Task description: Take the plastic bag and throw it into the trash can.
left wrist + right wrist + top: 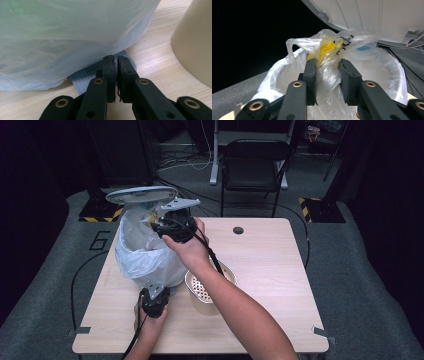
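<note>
Right hand-held gripper [327, 72] clamps a crumpled plastic wrapper [329, 53] above the lined bin [392, 67]; left hand-held gripper [116, 65], closed, presses the bin's pedal [83, 80].

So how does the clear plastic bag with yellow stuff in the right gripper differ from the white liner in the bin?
The small clear plastic bag is crumpled, holds something yellow and hangs pinched in the right gripper. The white bin liner is far larger, milky, and stretched open over the bin's rim. Both are thin plastic film.

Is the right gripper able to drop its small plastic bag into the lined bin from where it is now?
Probably yes: the right gripper holds the small plastic bag above the lined bin, and the bin's lid stands raised.
</note>
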Demonstrator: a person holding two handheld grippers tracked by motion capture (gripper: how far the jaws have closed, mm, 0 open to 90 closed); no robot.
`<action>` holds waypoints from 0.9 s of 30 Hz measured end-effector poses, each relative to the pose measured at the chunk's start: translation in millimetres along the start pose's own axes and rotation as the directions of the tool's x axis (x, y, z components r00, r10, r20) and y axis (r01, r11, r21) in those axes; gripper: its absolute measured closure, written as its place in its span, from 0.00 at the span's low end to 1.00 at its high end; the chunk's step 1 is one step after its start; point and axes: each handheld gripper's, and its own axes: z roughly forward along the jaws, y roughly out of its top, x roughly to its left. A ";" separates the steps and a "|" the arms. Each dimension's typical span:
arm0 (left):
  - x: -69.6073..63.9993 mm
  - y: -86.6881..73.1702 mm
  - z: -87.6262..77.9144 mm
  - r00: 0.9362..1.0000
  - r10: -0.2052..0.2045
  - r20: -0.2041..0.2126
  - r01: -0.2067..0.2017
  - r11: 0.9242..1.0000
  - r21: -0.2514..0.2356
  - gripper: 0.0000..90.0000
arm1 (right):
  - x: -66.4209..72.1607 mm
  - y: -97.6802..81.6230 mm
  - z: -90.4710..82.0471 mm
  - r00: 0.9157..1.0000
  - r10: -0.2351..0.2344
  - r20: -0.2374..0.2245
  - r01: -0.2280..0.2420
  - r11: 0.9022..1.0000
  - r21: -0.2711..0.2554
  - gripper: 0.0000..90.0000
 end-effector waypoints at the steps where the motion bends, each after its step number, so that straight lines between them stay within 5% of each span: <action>1: 0.0 0.0 0.0 1.000 0.000 0.000 0.000 1.000 0.000 0.94 | 0.1 0.2 2.7 1.000 0.001 0.011 -0.001 1.000 0.003 0.77; 17: -0.4 0.2 -0.2 1.000 0.000 0.001 0.000 1.000 0.003 0.94 | -7.7 -1.6 13.8 0.997 0.050 0.065 -0.050 0.999 -0.002 0.75; 21: -0.1 0.2 -0.4 1.000 0.002 0.002 -0.002 1.000 0.005 0.94 | -3.7 -2.7 19.3 0.998 0.036 0.058 -0.037 0.999 0.008 0.54; 27: -0.3 0.2 -0.5 1.000 0.001 0.002 -0.002 1.000 0.007 0.94 | -1.1 -5.1 16.3 0.998 0.026 0.058 -0.026 1.000 0.000 0.47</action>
